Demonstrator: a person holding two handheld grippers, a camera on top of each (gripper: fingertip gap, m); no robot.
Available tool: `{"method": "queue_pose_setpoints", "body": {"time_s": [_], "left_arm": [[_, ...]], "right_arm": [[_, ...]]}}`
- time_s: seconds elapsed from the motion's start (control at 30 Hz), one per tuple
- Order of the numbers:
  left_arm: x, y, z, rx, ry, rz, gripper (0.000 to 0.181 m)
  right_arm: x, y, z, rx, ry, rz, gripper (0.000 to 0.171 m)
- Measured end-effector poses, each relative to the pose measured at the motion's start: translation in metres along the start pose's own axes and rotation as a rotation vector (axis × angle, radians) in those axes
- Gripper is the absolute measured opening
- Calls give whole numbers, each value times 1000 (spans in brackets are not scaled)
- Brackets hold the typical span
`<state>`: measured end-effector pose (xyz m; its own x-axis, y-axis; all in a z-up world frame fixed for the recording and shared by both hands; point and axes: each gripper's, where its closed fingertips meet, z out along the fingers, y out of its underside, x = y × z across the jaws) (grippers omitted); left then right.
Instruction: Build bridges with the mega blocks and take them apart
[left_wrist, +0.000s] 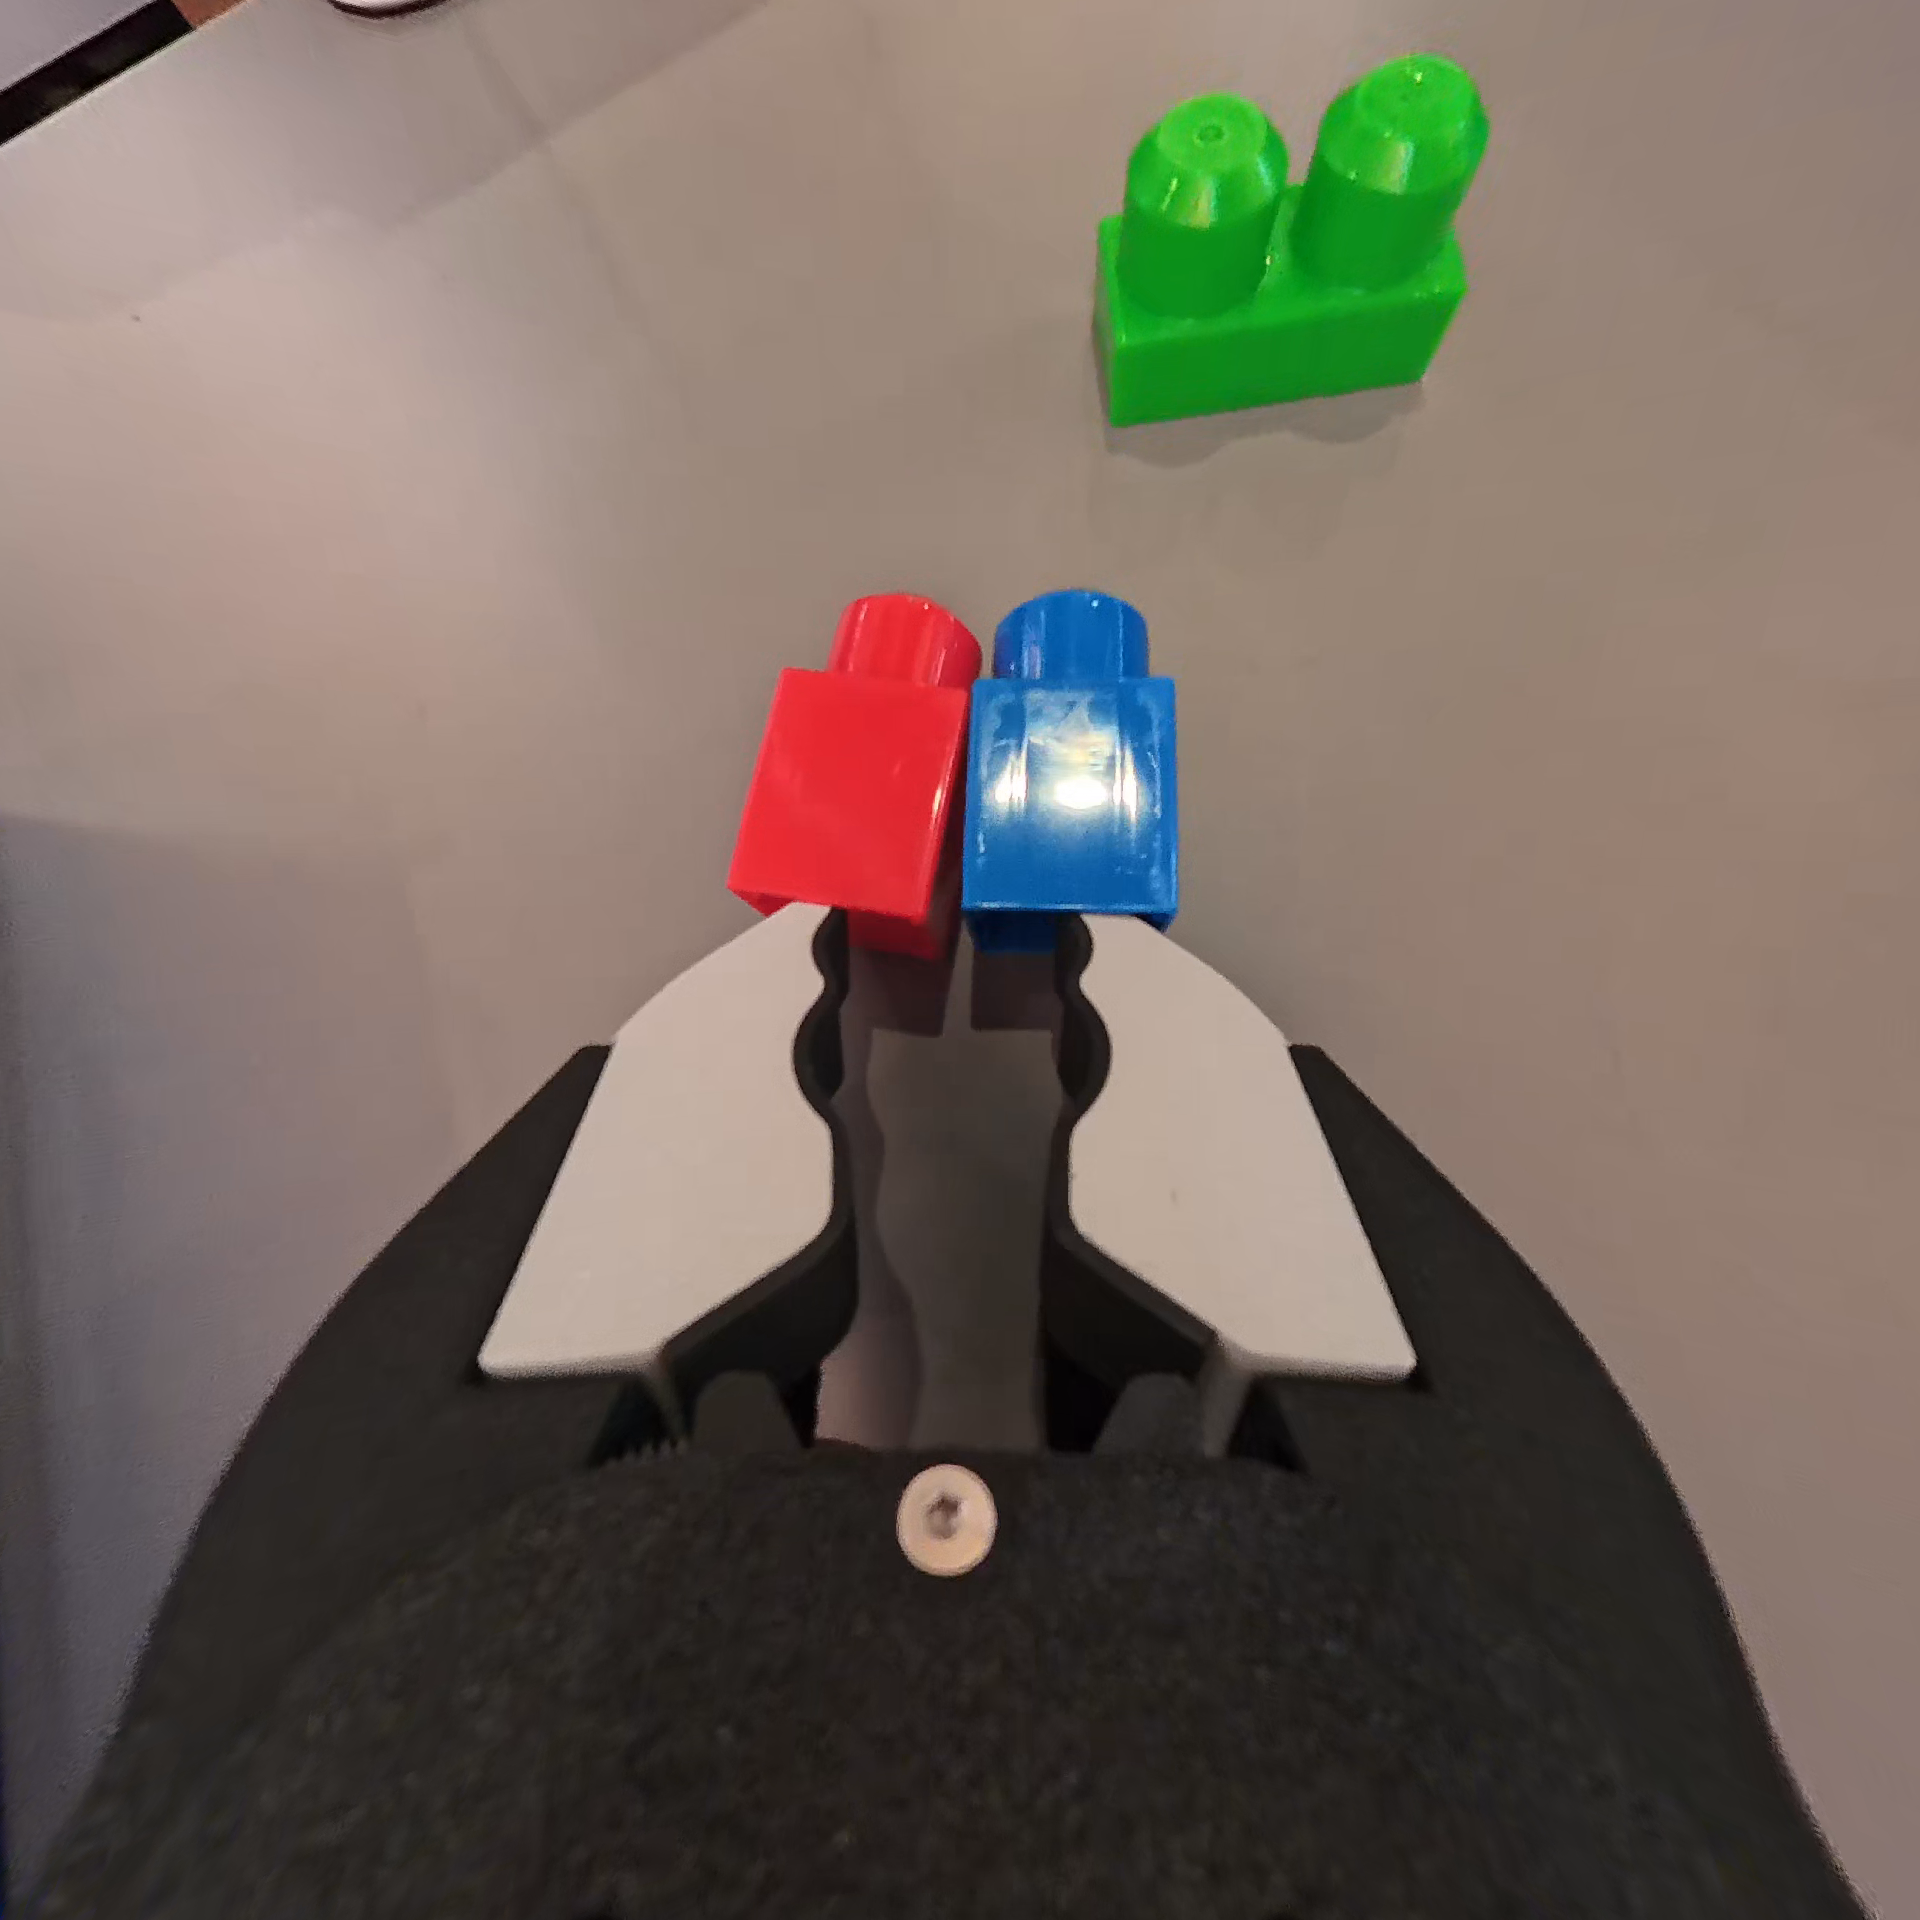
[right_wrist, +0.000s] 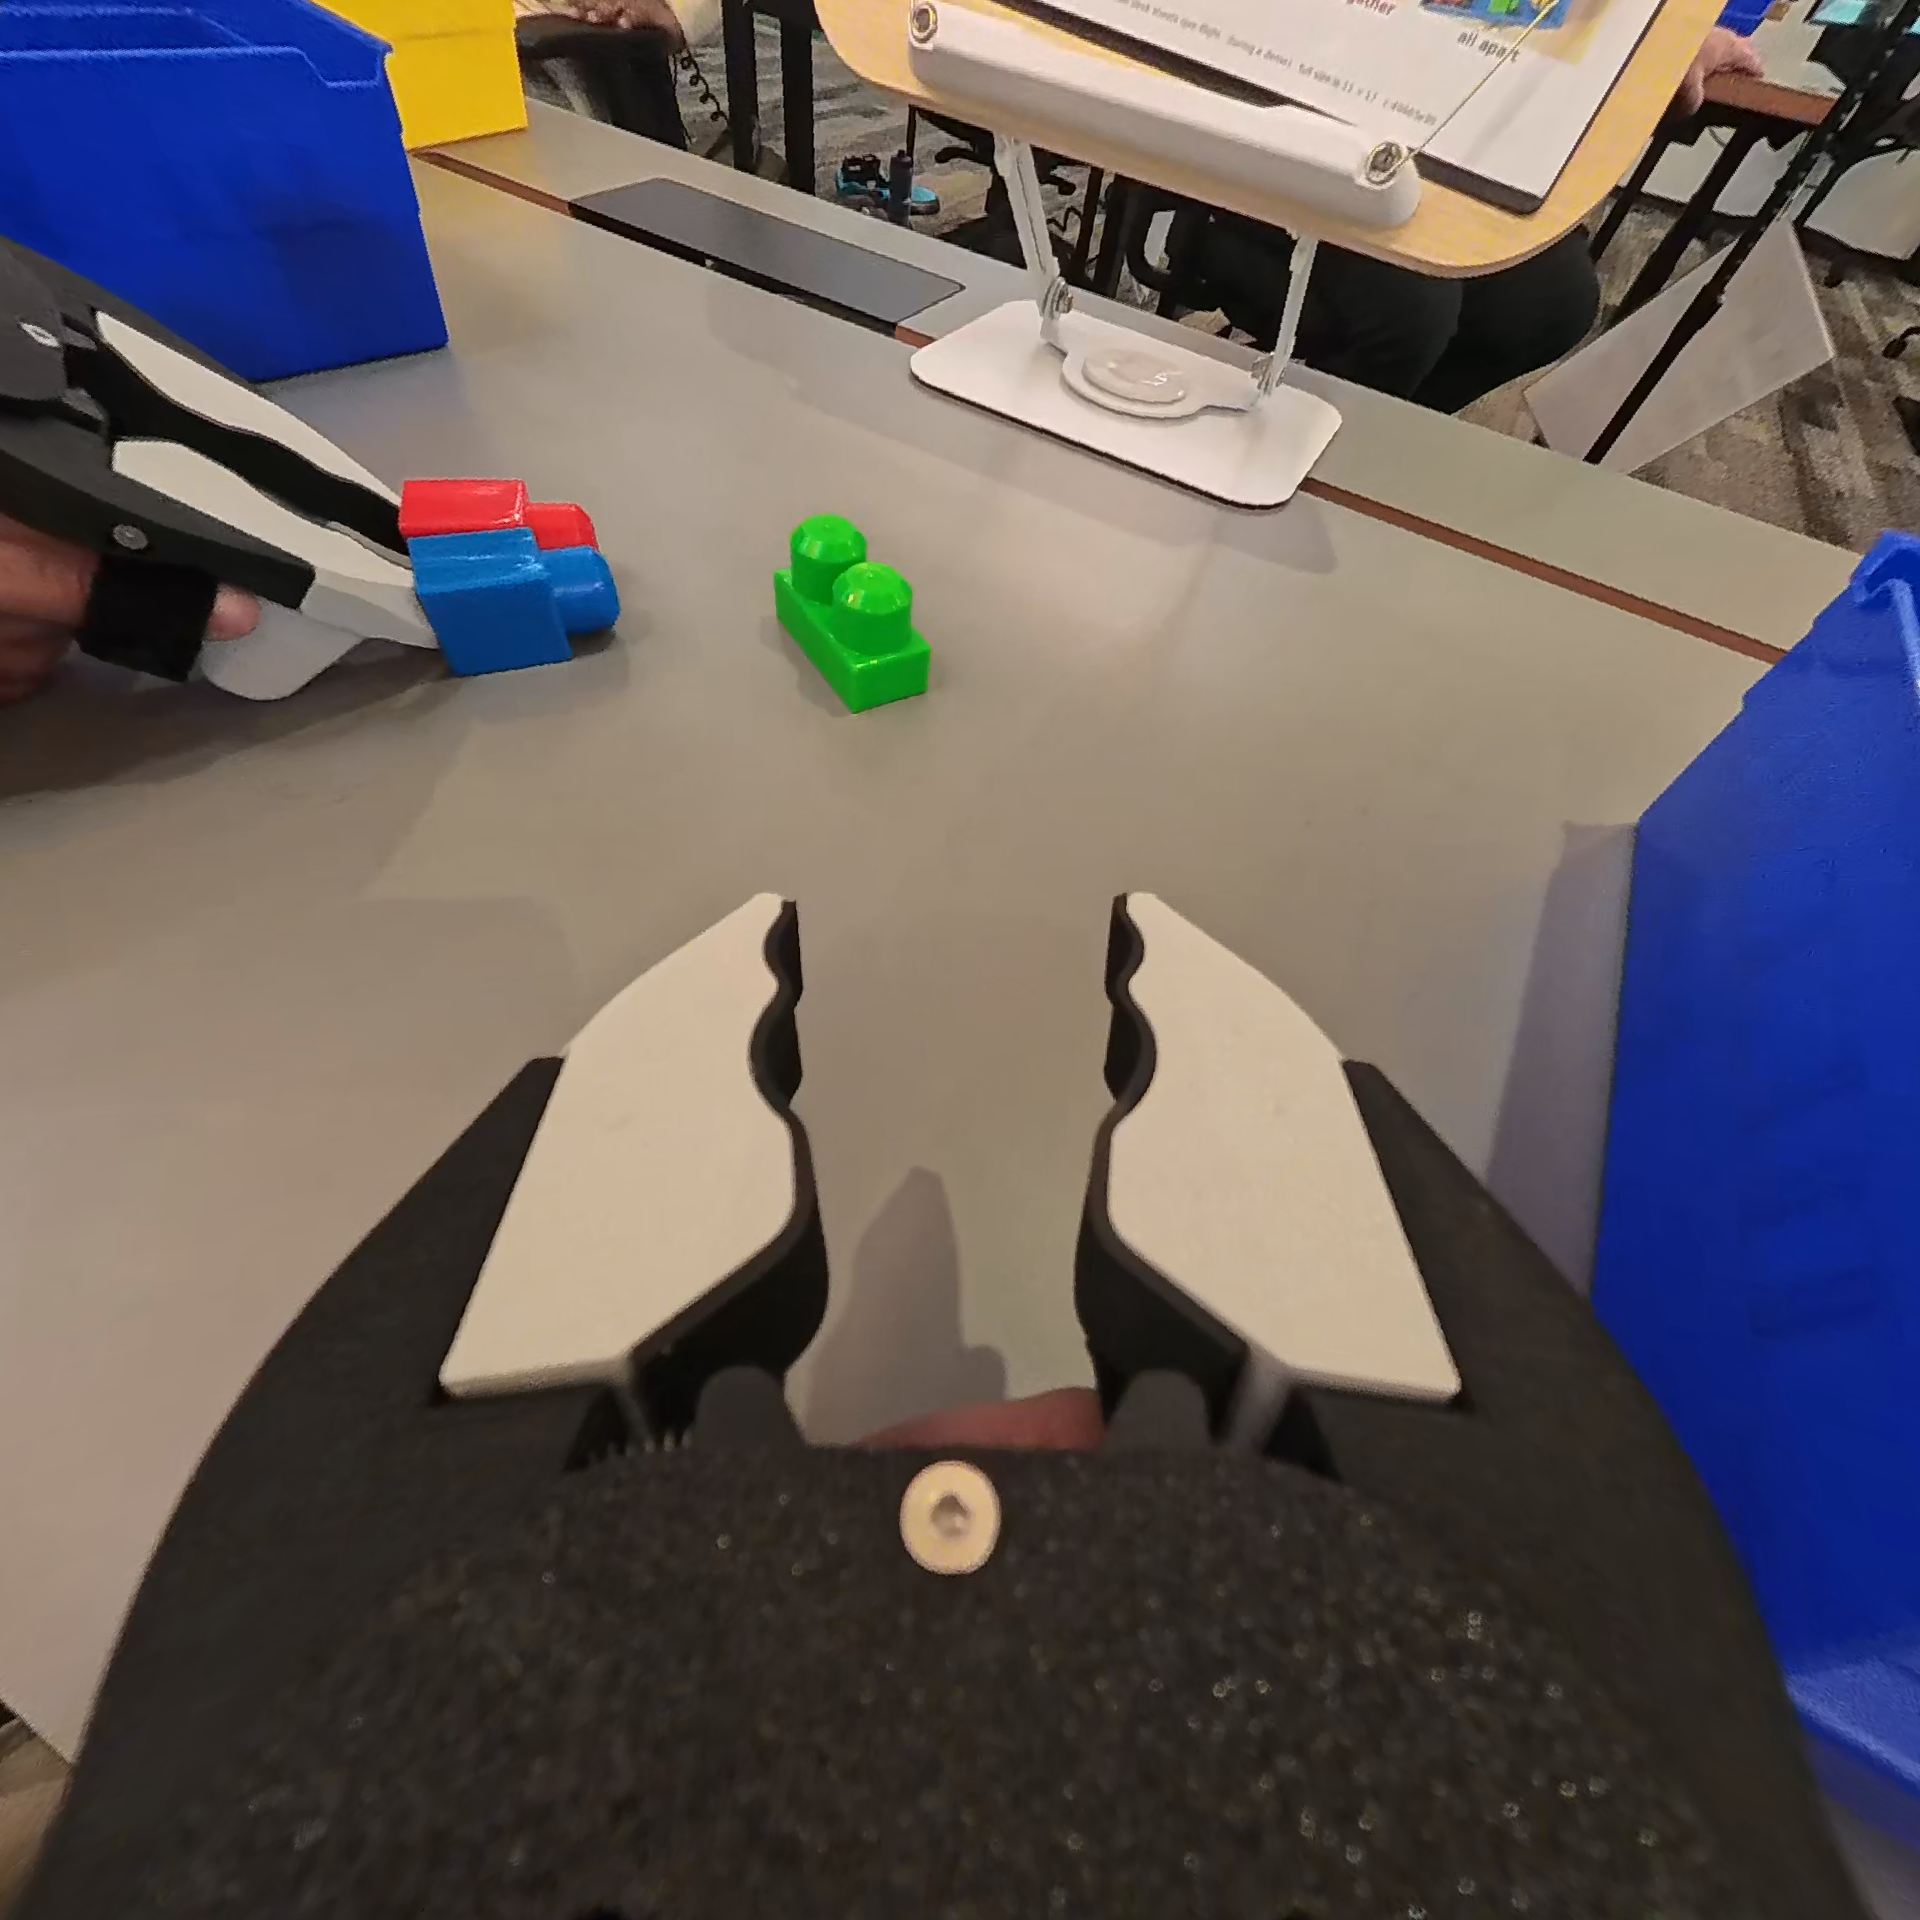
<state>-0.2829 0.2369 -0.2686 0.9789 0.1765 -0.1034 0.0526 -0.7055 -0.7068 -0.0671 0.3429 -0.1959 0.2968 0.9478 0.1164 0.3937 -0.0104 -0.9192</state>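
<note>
My left gripper (left_wrist: 951, 935) is shut on a red one-stud block (left_wrist: 847, 800) and a blue one-stud block (left_wrist: 1070, 800), pinched side by side at their bases with the studs pointing forward. In the right wrist view the left gripper (right_wrist: 410, 582) holds this pair, red block (right_wrist: 468, 507) above blue block (right_wrist: 494, 608), low over the grey table (right_wrist: 1143, 779) at the left. A green two-stud block (left_wrist: 1283, 281) stands upright on the table ahead and to the right of them; it also shows in the right wrist view (right_wrist: 852, 629). My right gripper (right_wrist: 956, 914) is open and empty, well short of the green block.
A blue bin (right_wrist: 208, 177) and a yellow bin (right_wrist: 457, 62) stand at the back left. Another blue bin (right_wrist: 1787, 1143) is close on the right. A white stand (right_wrist: 1132, 410) holding a board sits at the back. A black panel (right_wrist: 769, 249) is set into the table.
</note>
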Motion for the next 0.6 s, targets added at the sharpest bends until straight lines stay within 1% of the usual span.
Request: {"method": "queue_pose_setpoints", "body": {"time_s": [0.1, 0.13, 0.17, 0.2, 0.37, 0.43, 0.6], "left_arm": [[1, -2, 1, 2, -17, 3, 36], [1, -2, 2, 4, -27, 2, 32], [1, -3, 2, 5, -36, -2, 22], [2, -4, 3, 7, -39, -1, 16], [3, -9, 8, 6, -48, -22, 14], [4, -12, 8, 19, -46, -28, 9], [5, -11, 8, 14, -42, -19, 9]], "right_arm": [[1, 1, 0, -2, 0, 4, 56], [1, 1, 1, -3, -1, 5, 56], [1, 1, 1, -3, -2, 5, 56], [0, 2, 1, -3, -3, 5, 56], [1, 1, 0, -2, -2, 3, 56], [2, 1, -1, -1, 1, 5, 56], [3, 1, -1, -1, 2, 7, 56]]}}
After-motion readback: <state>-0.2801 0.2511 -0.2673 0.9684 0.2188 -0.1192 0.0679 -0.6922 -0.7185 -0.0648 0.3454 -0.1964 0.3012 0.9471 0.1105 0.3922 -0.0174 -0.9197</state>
